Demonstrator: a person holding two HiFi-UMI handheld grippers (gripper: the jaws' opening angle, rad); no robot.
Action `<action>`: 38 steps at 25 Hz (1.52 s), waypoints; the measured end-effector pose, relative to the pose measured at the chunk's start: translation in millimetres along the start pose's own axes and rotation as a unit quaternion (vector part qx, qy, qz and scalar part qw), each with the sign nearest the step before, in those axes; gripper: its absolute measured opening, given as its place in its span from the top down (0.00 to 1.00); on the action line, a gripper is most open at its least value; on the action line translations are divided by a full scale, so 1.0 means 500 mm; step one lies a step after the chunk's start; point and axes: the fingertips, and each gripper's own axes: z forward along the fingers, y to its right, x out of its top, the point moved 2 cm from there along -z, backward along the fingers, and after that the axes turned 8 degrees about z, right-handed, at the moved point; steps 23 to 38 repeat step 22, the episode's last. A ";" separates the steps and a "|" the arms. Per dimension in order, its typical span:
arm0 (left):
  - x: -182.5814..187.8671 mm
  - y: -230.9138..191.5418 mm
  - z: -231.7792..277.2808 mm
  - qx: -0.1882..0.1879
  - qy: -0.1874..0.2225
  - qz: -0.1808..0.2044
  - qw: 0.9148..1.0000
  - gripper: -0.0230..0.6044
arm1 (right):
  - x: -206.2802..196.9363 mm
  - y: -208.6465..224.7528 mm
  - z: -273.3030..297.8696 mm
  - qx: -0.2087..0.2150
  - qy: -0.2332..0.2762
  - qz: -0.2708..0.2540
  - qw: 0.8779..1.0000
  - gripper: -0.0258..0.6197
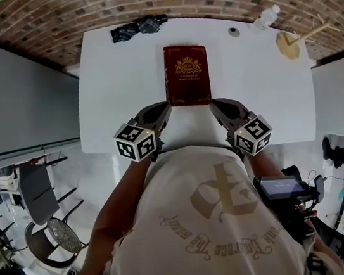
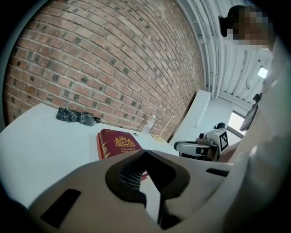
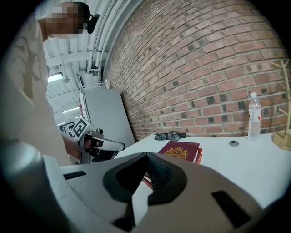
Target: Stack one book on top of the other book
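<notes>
At frame centre the red book (image 1: 186,74) is lying atop the lower book (image 3: 199,157); stacking seems done. Left gripper (image 1: 163,109) and right gripper (image 1: 216,105) are hovering below it, jaws closed and empty, needing only withdrawal.

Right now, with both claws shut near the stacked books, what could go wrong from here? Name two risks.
1. The top red book does not sit flush. The lower book peeks out beside it, so a knock might slide the top one off.
2. The left claw and right claw sit close to the stack's near end. Any forward drift could shove both books across the white table.
</notes>
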 end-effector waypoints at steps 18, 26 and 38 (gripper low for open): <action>-0.008 0.000 -0.005 -0.007 -0.010 0.011 1.000 0.93 | -0.003 -0.017 0.010 -0.009 0.001 -0.002 1.000 0.93; -0.013 0.002 -0.004 -0.009 -0.013 0.010 1.000 0.93 | -0.004 -0.020 0.007 -0.012 0.001 -0.003 1.000 0.93; -0.013 0.002 -0.004 -0.009 -0.013 0.010 1.000 0.93 | -0.004 -0.020 0.007 -0.012 0.001 -0.003 1.000 0.93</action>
